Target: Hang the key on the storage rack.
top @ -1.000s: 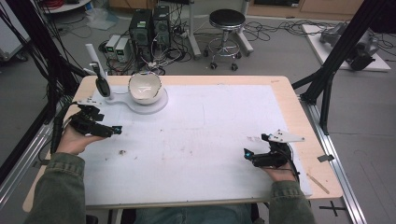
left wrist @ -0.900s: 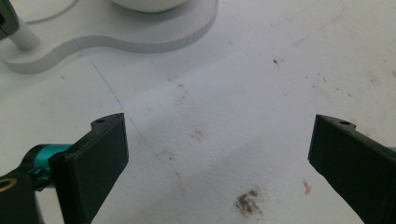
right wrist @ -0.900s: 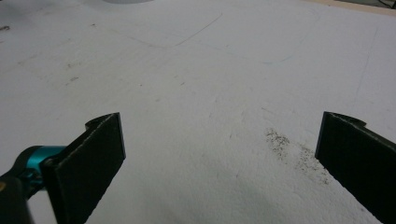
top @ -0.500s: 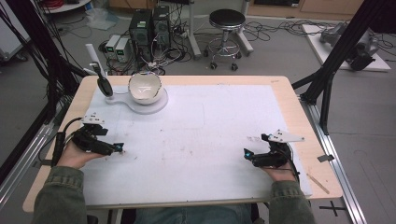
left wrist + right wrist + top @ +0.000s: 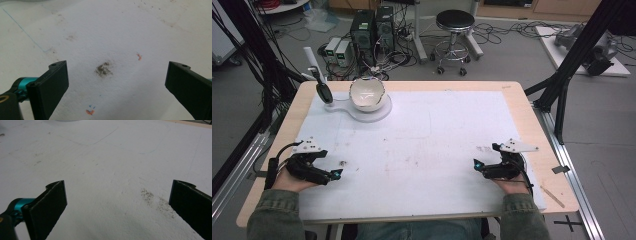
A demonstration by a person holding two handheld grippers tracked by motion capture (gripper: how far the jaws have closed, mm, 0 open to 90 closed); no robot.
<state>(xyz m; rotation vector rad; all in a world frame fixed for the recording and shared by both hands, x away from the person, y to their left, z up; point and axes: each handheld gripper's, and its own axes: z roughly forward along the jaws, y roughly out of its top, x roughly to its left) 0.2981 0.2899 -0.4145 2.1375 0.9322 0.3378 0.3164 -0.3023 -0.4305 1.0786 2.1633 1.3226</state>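
A white bowl (image 5: 367, 93) tilts on a round white plate (image 5: 382, 112) at the table's far left, with a dark spoon-like utensil (image 5: 323, 90) standing beside it. My left gripper (image 5: 337, 173) rests low at the near left of the white sheet (image 5: 427, 135), held in a hand. Its jaws stand wide apart over a dark smudge (image 5: 103, 69), nothing between them. My right gripper (image 5: 477, 165) lies at the near right, also open, with bare sheet and a gritty stain (image 5: 157, 202) between its jaws.
The wooden table edge (image 5: 532, 105) frames the sheet. A thin wooden stick (image 5: 553, 196) lies at the near right corner. Behind the table stand a stool (image 5: 454, 30), computer boxes (image 5: 372, 30) and cables; black frame struts (image 5: 569, 65) rise at the right.
My left gripper has drawn back toward the near edge and slightly right over the past second. The right gripper has stayed put.
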